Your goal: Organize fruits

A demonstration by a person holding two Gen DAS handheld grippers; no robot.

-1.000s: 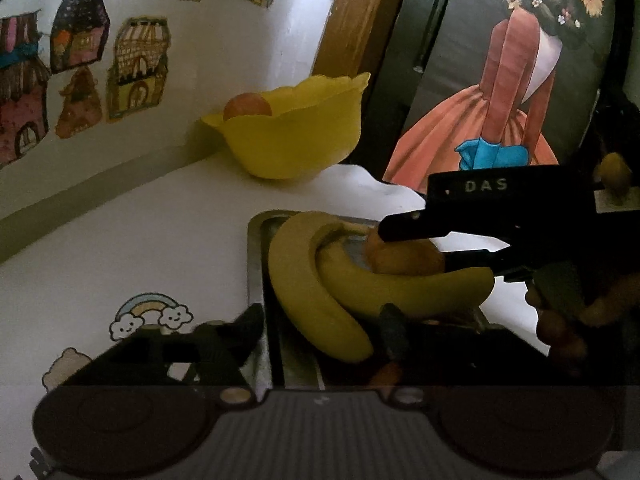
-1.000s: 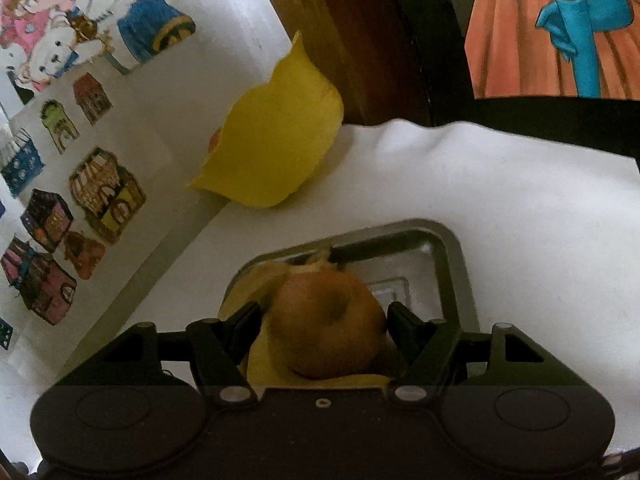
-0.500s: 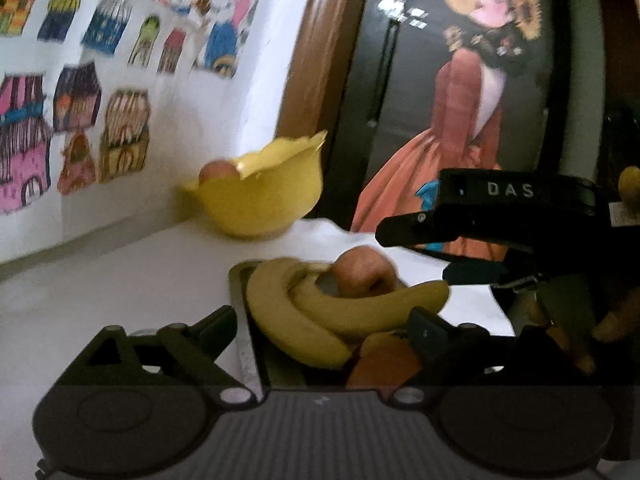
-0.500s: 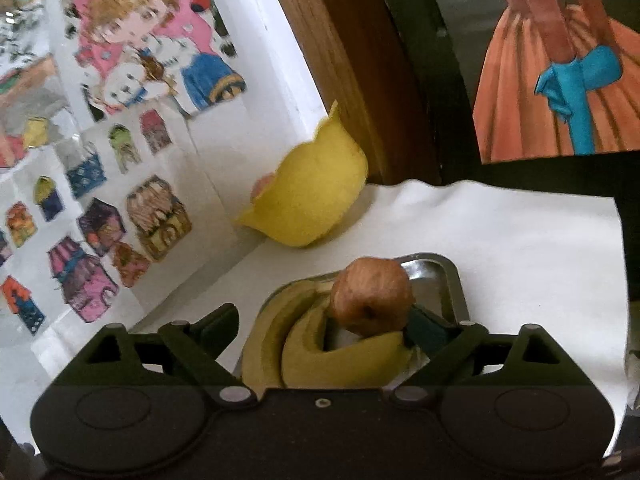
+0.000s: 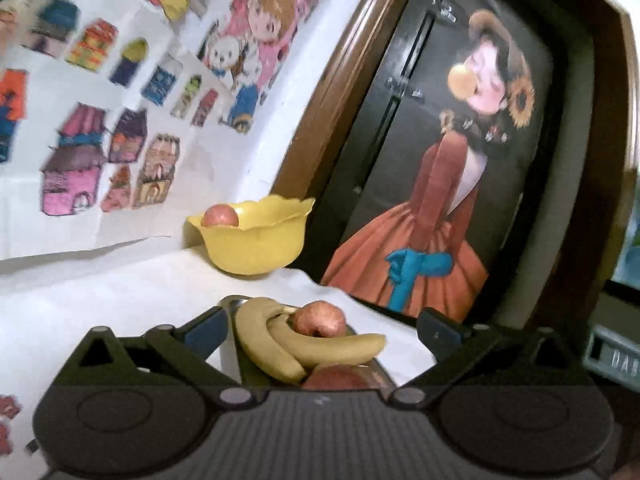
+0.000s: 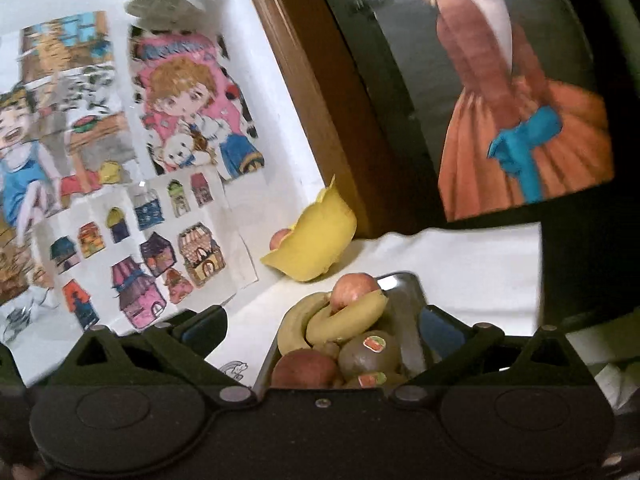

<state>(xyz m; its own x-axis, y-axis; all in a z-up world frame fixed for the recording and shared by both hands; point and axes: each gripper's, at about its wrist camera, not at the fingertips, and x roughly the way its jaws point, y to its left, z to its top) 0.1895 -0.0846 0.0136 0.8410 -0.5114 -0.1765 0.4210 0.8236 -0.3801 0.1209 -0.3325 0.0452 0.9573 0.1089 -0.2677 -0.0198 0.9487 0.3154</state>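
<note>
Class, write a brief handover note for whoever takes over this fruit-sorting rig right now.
Left gripper: open, empty.
Right gripper: open, empty.
Tray: two bananas, an apple on top, another apple near the front, and two stickered brown fruits.
Yellow bowl, by the wall: one apple.
Left: how the tray fruit should be sorted isn't shown.

We list one white-clothed table, bearing a yellow bowl and, nearer, a metal tray of fruit.

Bowl behind fruit tray
</note>
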